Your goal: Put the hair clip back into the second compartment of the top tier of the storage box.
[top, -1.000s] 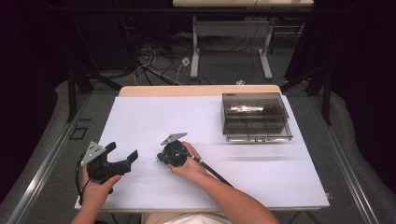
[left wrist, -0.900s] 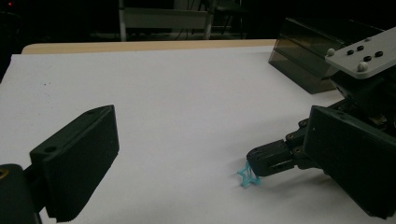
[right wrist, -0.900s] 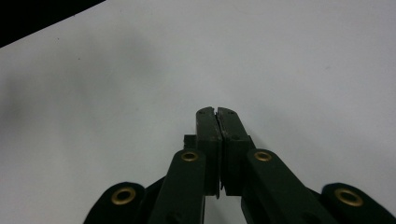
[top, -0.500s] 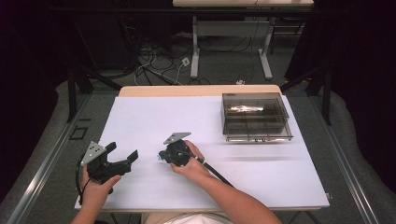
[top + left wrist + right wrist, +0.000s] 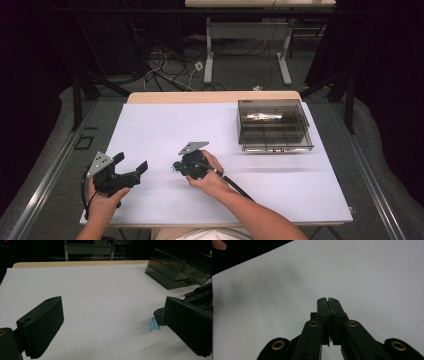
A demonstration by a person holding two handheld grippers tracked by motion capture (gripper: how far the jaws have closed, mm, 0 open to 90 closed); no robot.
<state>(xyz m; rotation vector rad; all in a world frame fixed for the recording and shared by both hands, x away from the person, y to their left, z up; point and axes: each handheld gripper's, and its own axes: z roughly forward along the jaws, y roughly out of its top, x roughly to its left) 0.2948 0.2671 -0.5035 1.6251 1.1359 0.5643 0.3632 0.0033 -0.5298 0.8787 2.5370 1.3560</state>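
Observation:
A small blue star (image 5: 153, 325) stands on edge on the white table, right at the tip of my right gripper (image 5: 159, 315). From above it is a teal speck (image 5: 175, 168) at that gripper's (image 5: 177, 167) left-pointing tip, near the table's middle front. In the right gripper view the jaws (image 5: 328, 300) are pressed together and hide the star. My left gripper (image 5: 131, 162) sits at the front left with its jaws wide apart (image 5: 111, 315) and nothing between them; the star lies off to their right.
A smoky clear compartment box (image 5: 274, 125) stands at the back right, seen also from the left gripper (image 5: 172, 272); a pale item (image 5: 262, 117) lies in a rear compartment. White sheet (image 5: 165, 125) covers the table. A cable (image 5: 235, 184) trails from the right gripper.
The right gripper has edged slightly to the right. The left gripper has stayed where it was.

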